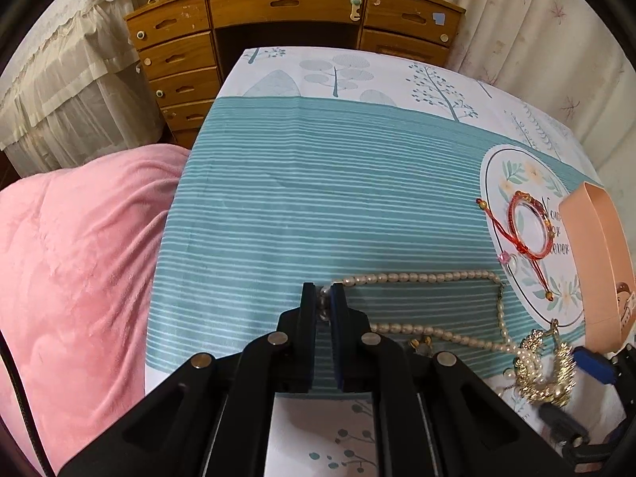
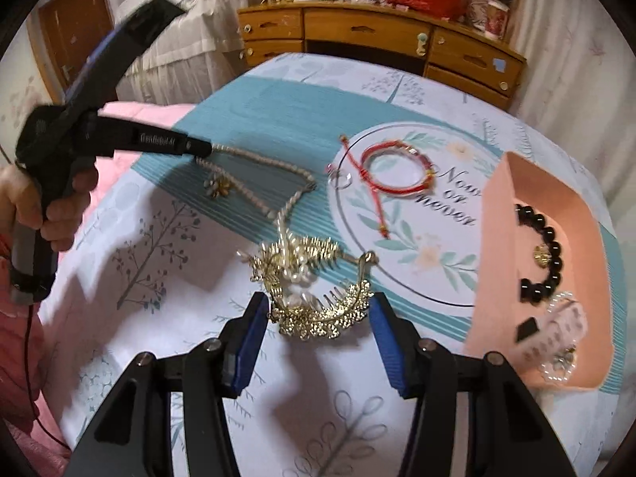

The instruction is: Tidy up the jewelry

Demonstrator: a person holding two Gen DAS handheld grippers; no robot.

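Closest to the right wrist camera is the gold filigree hair comb with pearl clusters (image 2: 318, 298), sitting on the bed's leaf-print sheet (image 2: 159, 262) right between the right tongs (image 2: 318, 342), which are spread wide around it and not touching yet. That piece looks stiff but delicate: thin wire loops and little teeth, probably light, easy to bend or snag. Best bet looks like pinching the solid curved spine, not the dangly pearls.

The left tongs (image 1: 324, 298) are squeezed narrow on the clasp end of the long white pearl necklace (image 1: 417, 278), which trails off toward the comb and seems tangled into it. The strand is floppy and slick, so it'll likely drag whatever it's caught on.

Further toward the bed's right edge, a red woven cord bracelet (image 2: 393, 171) lies on the round printed medallion, just beside the open peach cardboard box (image 2: 501, 206). Inside it sit a glossy black bead bracelet (image 2: 550, 238) and a clear crystal one (image 2: 564, 338).
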